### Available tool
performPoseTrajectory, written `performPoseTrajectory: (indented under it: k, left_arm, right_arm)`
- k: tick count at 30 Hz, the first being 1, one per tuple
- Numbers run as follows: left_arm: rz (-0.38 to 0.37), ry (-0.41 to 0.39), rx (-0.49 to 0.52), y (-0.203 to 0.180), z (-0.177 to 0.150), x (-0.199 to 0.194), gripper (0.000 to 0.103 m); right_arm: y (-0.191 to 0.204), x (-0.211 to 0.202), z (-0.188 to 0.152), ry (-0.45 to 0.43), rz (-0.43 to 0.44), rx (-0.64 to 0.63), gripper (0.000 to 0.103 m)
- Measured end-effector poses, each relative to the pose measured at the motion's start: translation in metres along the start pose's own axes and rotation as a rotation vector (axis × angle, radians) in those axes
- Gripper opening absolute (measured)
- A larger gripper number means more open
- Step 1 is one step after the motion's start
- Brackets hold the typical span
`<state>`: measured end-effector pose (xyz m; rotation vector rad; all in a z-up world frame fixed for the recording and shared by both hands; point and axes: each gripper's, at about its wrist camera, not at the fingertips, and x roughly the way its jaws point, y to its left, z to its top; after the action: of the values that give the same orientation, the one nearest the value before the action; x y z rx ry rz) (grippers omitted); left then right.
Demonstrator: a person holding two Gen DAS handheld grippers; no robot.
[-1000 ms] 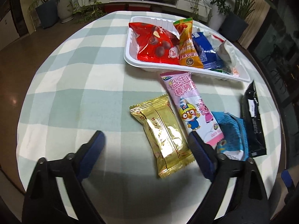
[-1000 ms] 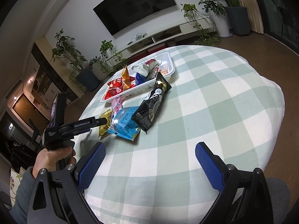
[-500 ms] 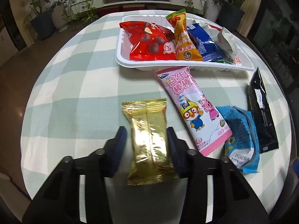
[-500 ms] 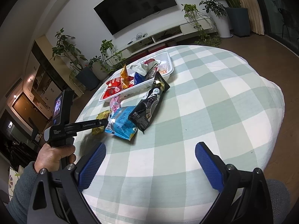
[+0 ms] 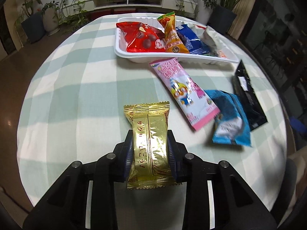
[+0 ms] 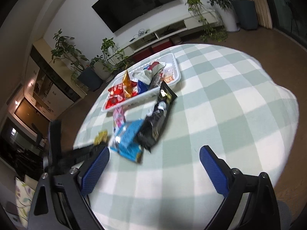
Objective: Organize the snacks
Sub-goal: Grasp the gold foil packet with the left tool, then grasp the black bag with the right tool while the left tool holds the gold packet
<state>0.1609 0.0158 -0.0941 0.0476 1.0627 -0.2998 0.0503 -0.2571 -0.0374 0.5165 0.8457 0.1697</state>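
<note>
Two grippers work over a round table (image 5: 63,88) with a green and white checked cloth. On the left, the left gripper (image 5: 150,149) has just been closing its jaws, and now its blue pads press both long sides of the gold snack packet (image 5: 148,134), which sits between them with its far end pointing to the tray. To the right of the packet lie a pink snack bag (image 5: 184,92), then a light blue snack bag (image 5: 230,118), then a black snack bag (image 5: 247,95) near the table edge. Behind them stands the white tray (image 5: 122,49); it holds a red bag (image 5: 142,38), an orange bag (image 5: 172,36), a dark blue bag (image 5: 191,40) and a crumpled white wrapper (image 5: 211,36). The right gripper (image 6: 154,164) stands wide over bare cloth, nothing between its pads, with the light blue bag just beyond its left finger.
</note>
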Motion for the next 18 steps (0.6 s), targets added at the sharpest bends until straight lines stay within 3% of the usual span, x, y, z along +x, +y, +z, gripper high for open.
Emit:
performPoseTrajectory:
  k: [3, 7, 18]
  left_arm:
    - [-0.023, -0.007, -0.017, 0.002, -0.014, -0.007, 0.029]
    - [-0.042, -0.015, -0.029, 0.003, -0.024, -0.014, 0.029]
    - [-0.072, -0.025, -0.033, 0.004, -0.03, -0.015, 0.029]
  right_arm:
    - [0.003, 0.024, 0.025, 0.053, 0.019, 0.028, 0.095]
    - [0.003, 0.062, 0.048, 0.144, 0.03, 0.085, 0.083]
    - [0.012, 0.133, 0.066, 0.291, -0.158, 0.013, 0.058]
